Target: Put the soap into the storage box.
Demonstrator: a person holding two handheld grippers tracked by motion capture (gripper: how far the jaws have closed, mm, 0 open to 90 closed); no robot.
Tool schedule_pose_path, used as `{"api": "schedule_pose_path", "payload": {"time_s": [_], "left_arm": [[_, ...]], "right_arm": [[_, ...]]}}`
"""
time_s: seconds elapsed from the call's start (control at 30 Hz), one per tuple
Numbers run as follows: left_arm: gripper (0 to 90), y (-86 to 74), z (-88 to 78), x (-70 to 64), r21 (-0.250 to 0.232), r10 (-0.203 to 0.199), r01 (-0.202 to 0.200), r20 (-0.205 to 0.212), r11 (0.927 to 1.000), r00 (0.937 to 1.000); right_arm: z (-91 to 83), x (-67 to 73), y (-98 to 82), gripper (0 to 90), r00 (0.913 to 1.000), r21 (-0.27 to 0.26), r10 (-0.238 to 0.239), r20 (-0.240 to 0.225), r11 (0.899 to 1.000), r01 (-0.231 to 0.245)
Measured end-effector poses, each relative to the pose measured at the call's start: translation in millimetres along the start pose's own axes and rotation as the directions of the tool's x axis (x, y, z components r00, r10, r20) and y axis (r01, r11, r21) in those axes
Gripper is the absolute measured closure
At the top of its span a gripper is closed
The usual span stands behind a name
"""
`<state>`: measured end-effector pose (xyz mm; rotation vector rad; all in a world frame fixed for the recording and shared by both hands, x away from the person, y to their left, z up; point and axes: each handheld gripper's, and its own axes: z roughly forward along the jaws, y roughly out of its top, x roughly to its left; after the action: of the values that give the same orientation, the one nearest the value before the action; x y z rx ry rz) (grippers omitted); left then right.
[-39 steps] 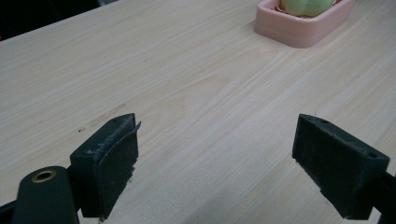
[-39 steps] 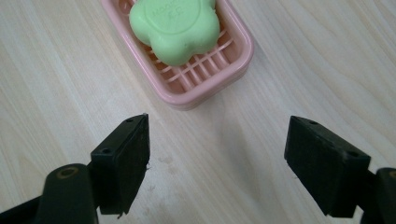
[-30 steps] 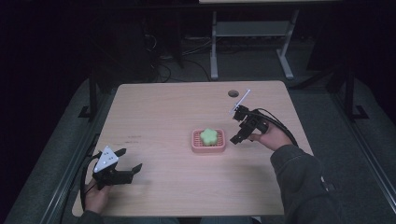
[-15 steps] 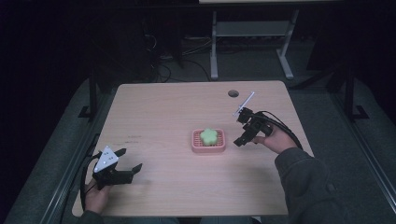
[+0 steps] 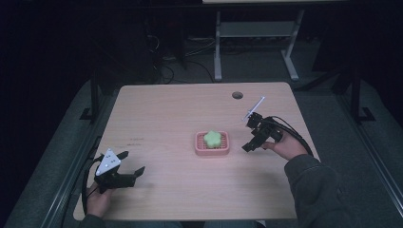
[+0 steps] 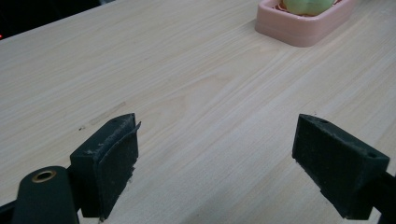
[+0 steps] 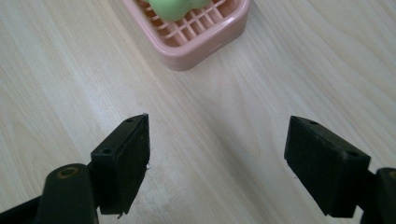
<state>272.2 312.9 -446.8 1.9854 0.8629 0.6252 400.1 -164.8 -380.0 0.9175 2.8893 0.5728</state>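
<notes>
Wood-grain table [image 5: 180, 109] carries one pink tray [image 5: 212, 144] with a green soap [image 5: 212, 137] seated on its slatted floor. In the right gripper view the tray [image 7: 196, 32] lies ahead of the jaws and slightly toward the left jaw, apart from both; the soap [image 7: 175, 7] sits at its far end. In the left gripper view the tray [image 6: 303, 23] stands well ahead, beyond the right jaw.

Right gripper [image 5: 251, 142]: jaws spread wide, holding nothing, bare wood between them. Compared with a second ago it has drawn back from the tray toward the table's right edge.

Left gripper [image 5: 129, 164]: jaws spread, empty, unmoved over the same interval, well apart from the tray.

Judgement: soap is in the tray and neither gripper is in contact with it, so the retreat suggests a placement is complete and the right hand is clearing away.
</notes>
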Motion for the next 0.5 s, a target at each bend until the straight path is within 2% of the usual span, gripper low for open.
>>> {"api": "schedule_pose_path", "payload": {"time_s": [0.5], "left_arm": [[14.1, -0.3, 0.3, -0.2, 0.002, -0.002, 0.002, -0.001, 1.0000, 1.0000]], "right_arm": [[-0.8, -1.4, -22.7, 22.0, 0.9997, -0.006, 0.024, -0.002, 1.000, -0.024]]}}
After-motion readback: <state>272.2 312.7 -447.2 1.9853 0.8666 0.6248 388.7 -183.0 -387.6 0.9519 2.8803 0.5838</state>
